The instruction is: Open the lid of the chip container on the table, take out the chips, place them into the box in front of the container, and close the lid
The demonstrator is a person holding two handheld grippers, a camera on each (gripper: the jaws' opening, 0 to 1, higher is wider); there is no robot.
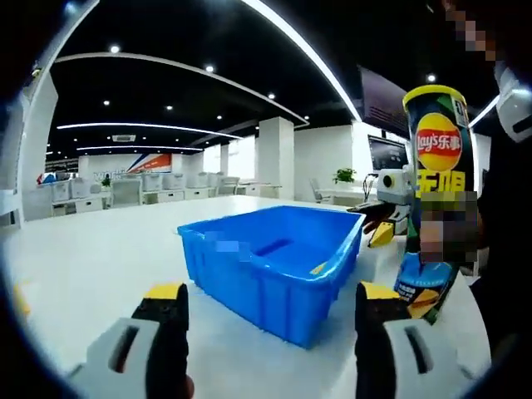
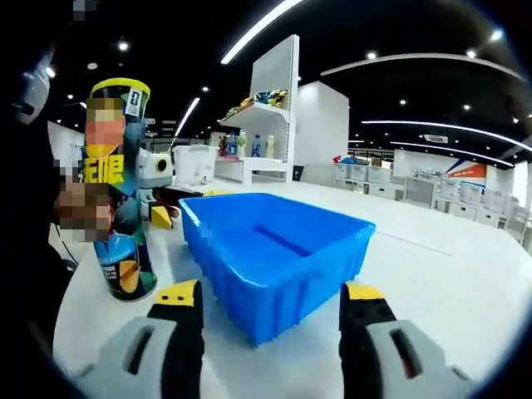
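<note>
**Nothing started yet: can upright, box empty**

I hold two grippers low over a white table [image 1: 91, 258], both looking at the same scene from opposite sides. My left gripper [image 1: 270, 307] has its jaws spread wide with nothing between them; my right gripper [image 2: 270, 303] is the same, spread and empty

The chip can [image 1: 436, 199] stands upright on the table, tall and dark with a yellow rim at the top. In the right gripper view the can [image 2: 116, 191] is at the left. I cannot tell whether its lid is on; the top looks closed from here

The blue box [image 1: 274, 262] sits just beside the can, open-topped. In the right gripper view the box [image 2: 274, 249] shows a bare floor, no chips inside

By my reading every step remains: open the lid, lift out the chips, put them in the box, close the lid
</note>
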